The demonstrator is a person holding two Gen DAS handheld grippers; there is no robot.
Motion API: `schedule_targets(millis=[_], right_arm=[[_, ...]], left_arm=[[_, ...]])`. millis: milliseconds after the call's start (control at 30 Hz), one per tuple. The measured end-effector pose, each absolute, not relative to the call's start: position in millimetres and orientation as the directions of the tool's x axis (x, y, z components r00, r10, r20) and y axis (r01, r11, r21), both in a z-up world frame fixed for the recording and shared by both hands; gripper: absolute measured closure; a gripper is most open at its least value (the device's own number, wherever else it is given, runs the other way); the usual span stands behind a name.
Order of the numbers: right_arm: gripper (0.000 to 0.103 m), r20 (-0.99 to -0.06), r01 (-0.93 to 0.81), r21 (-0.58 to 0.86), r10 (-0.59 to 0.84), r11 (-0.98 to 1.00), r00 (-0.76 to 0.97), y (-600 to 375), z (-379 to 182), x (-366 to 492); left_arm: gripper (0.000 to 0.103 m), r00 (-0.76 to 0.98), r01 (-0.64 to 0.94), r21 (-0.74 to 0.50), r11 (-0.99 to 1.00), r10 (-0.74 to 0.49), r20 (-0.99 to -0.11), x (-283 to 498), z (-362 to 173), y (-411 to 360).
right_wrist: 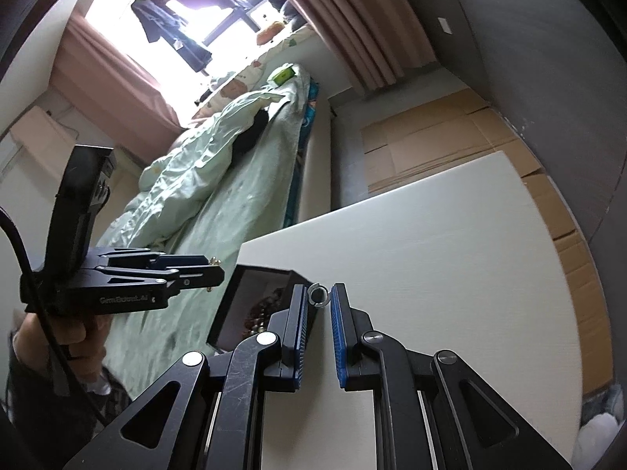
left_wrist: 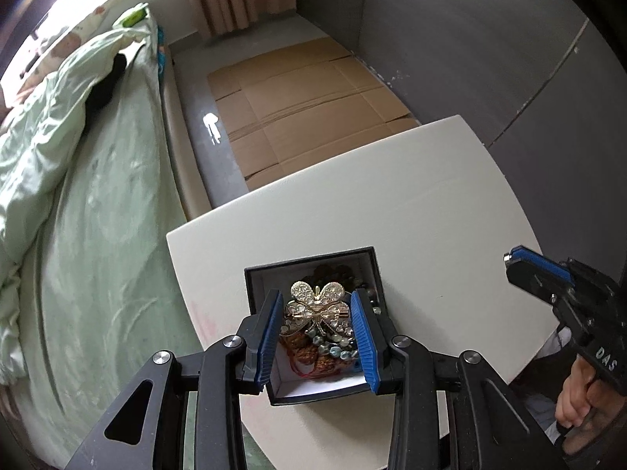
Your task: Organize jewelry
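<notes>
Left tool (left_wrist: 316,329) is pinching the butterfly brooch (left_wrist: 318,305) above the box (left_wrist: 313,391), right tool (right_wrist: 318,299) seemingly nipping a ring (right_wrist: 317,295) that could slip.

light: daylight, window (right_wrist: 203,11) blown out | floor glare (left_wrist: 211,125) | edges: fisheye warp, dark vignette
</notes>
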State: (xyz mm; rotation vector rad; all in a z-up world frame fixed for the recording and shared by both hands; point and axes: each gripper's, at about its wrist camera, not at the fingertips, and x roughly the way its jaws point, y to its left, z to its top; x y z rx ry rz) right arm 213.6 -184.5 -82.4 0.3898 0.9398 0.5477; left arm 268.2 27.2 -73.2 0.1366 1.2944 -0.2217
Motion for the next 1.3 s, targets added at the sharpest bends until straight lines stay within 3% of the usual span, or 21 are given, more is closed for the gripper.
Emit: schedule_targets(millis=[100,167,267,833,1033,1067,1100,1167,1300], right_arm=[[0.090,-0.653,-0.285,0.532,0.601,0.797,0.462,-174.6,-83.5,212.7],[0.090,-0.654,-0.293,0.531,0.604,0.795,0.455,-169.1,-84.5,212.6],[0.090,-0.654,-0.303,0.535,0.613,0.789,0.444,-161.2,-86.0,212.1],[0.090,-0.607,-0.357,0.576,0.678,0.735,0.415,-105.6,-94.1,212.6],[0.088,-0.614,-0.393,0.546,0.673,0.740,0.414,-83.6,-92.3,210.9],[0.079,-0.625,-0.401,0.539,0.671,0.741,0.399,-79.8,-92.6,211.1],[0.059,-0.629,-0.402,0.539,0.671,0.741,0.394,-79.2,-92.0,210.9],[0.041,-0.623,-0.398,0.535,0.666,0.745,0.409,-83.5,-89.1,208.7],[0.041,-0.614,-0.389,0.543,0.668,0.744,0.420,-98.7,-81.9,204.3]], left_arm=[[0.061,0.204,0.228,-0.047,0.972,-0.095,-0.974,269.9,-85.6,31.9],[0.050,0.186,0.225,-0.035,0.974,-0.078,-0.979,269.6,-93.7,33.1],[0.044,0.190,0.236,-0.037,0.971,-0.084,-0.978,265.1,-96.4,35.6],[0.042,0.282,0.184,-0.029,0.982,-0.082,-0.956,217.8,-88.6,88.3],[0.021,0.373,0.129,-0.038,0.991,-0.084,-0.924,197.7,-75.1,105.2],[0.019,0.389,0.121,-0.051,0.991,-0.095,-0.916,193.4,-72.2,107.6],[0.018,0.398,0.115,-0.072,0.991,-0.112,-0.910,190.0,-70.3,109.4],[0.016,0.417,0.095,-0.100,0.991,-0.130,-0.900,184.0,-67.5,111.8],[0.015,0.464,0.058,-0.130,0.990,-0.142,-0.874,171.9,-59.8,109.8]])
